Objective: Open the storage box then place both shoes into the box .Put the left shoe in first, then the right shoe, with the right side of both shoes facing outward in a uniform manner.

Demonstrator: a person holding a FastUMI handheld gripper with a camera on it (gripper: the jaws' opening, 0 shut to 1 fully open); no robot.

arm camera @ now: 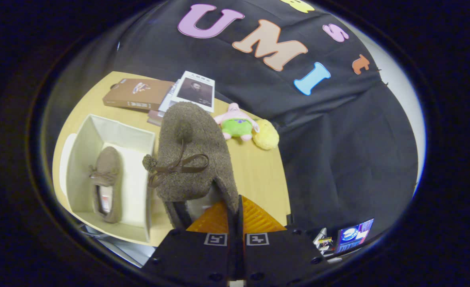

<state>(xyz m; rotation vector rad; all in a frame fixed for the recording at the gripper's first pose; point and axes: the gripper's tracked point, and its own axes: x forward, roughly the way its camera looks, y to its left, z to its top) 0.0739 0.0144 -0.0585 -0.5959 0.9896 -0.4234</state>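
My gripper [235, 211] is shut on the side wall of a brown fuzzy slipper [193, 155], which hangs in the air above the wooden table [258, 171], toe pointing away from me, its bow and pompoms on top. To its left stands the open grey storage box [139, 137]. Inside the box lies the other brown slipper [106, 181], against the left wall, toe toward the far end. The held slipper hangs just right of the box's right wall.
Beyond the box lie a brown flat carton [137, 93] and a stack of books [193, 91]. A pink and green plush toy [236, 123] and a yellow plush [266, 134] sit at the table's far edge. Small items [350, 235] lie low on the right.
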